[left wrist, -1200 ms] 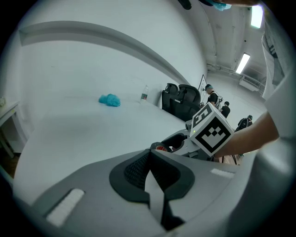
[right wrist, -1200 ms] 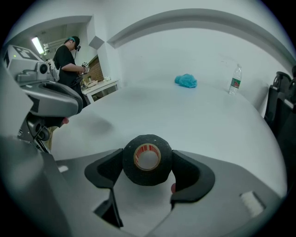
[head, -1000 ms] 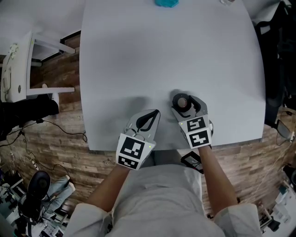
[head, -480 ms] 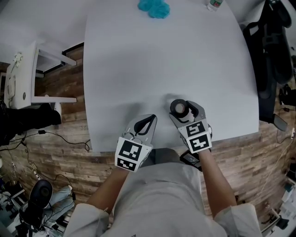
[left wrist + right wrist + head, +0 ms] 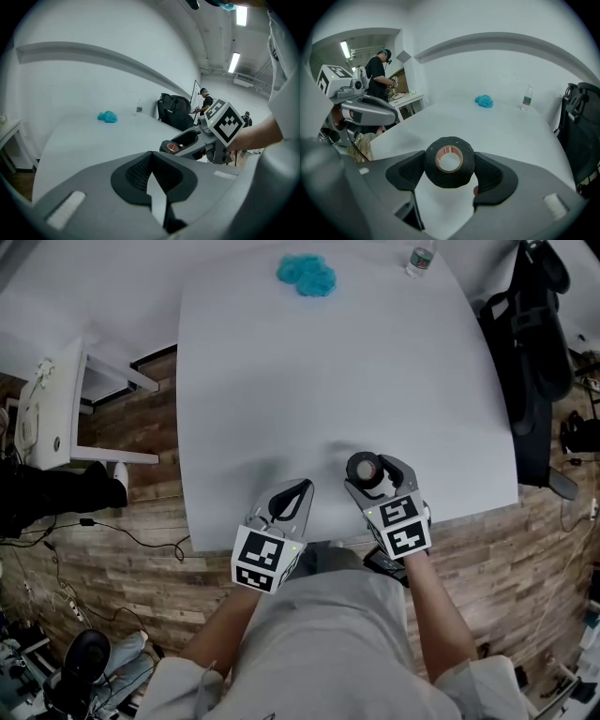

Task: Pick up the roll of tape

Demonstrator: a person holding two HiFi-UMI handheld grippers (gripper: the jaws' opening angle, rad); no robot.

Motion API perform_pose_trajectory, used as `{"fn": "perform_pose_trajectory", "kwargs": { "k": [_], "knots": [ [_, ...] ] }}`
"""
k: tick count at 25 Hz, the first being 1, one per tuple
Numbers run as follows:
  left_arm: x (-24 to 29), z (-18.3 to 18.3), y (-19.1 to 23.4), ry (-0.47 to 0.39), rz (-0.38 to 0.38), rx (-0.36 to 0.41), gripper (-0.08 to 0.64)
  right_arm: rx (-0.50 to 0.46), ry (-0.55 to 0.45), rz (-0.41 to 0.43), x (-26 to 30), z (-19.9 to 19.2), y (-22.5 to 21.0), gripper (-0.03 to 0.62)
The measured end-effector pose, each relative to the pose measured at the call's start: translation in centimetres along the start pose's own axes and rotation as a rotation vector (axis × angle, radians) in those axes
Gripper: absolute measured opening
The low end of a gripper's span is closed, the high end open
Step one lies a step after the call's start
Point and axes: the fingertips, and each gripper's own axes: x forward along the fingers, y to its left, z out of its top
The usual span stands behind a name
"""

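A black roll of tape [image 5: 449, 162] with a pale core sits between the pads of my right gripper [image 5: 450, 172], which is shut on it and holds it above the white table [image 5: 328, 371]. In the head view the roll of tape [image 5: 365, 468] shows at the tip of the right gripper [image 5: 372, 472], near the table's front edge. My left gripper [image 5: 288, 500] hovers to its left, jaws shut with nothing between them. From the left gripper view the roll of tape [image 5: 170, 146] appears held off to the right, beyond the closed left gripper [image 5: 151, 165].
A blue crumpled cloth [image 5: 307, 275] and a small water bottle [image 5: 420, 258] stand at the table's far edge. A black chair [image 5: 534, 352] is to the right of the table, a white shelf unit [image 5: 52, 399] to the left. A person [image 5: 380, 70] stands in the background.
Both grippers have risen a little, the right one carrying the roll of tape up off the table. The head view has shifted, showing more of the table's far end.
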Motion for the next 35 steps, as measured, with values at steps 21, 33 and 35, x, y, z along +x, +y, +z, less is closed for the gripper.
{"fn": "perform_pose_trajectory", "kwargs": {
  "k": [21,33,35],
  "knots": [
    [-3.3,2.5,-0.4,-0.061,-0.002,0.043,0.018,0.014,-0.085,-0.002,-4.4,2.3,3.1,0.336],
    [-3.5,3.7,-0.6,-0.076,-0.029,0.063,0.018,0.016,-0.102,-0.003,-5.3,3.1,4.0,0.336],
    [-3.5,3.6,-0.7,-0.075,-0.033,0.065,0.018,0.015,-0.101,-0.002,-5.4,2.9,4.0,0.336]
  ]
}}
